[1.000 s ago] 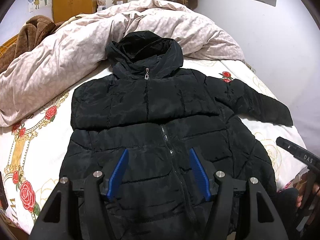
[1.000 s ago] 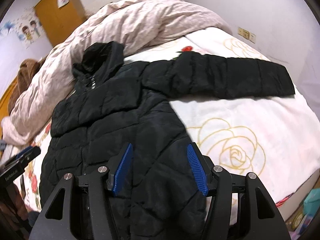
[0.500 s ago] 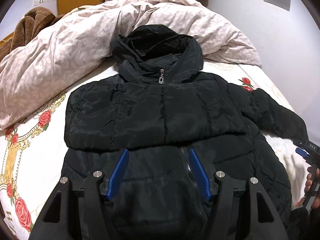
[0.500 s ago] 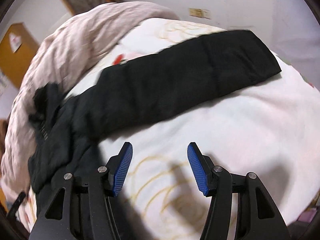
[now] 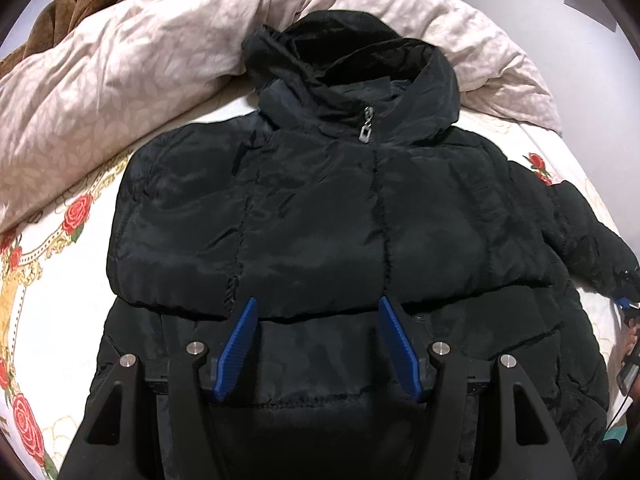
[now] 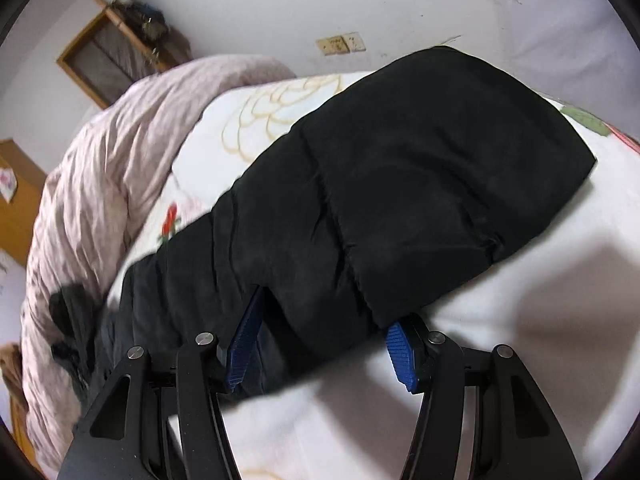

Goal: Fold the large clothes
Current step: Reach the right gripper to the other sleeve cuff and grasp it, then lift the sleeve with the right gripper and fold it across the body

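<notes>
The bed (image 5: 52,264) carries everything: a pink duvet (image 5: 132,68) heaped at its head, and below that the black jacket (image 5: 320,208) lying face up, hood (image 5: 348,48) toward the duvet, hem toward me. One sleeve already lies folded across the jacket's chest. The other sleeve (image 6: 400,200) runs straight out from the jacket's shoulder over the bare sheet, its long axis pointing away from the body toward the wall, cuff at the far end.

The right gripper (image 6: 324,340) is much the nearer to that sleeve. Its blue fingers (image 6: 400,354) stand apart, one on each side of the sleeve's width, with the padded cloth between them but not pinched. So the sleeve crosses the jaws, and I'd judge a squeeze here would catch it partway along, ready to swing inward over the chest.

The left gripper (image 5: 316,340) hovers over the jacket's lower front, fingers (image 5: 236,348) spread wide and empty
</notes>
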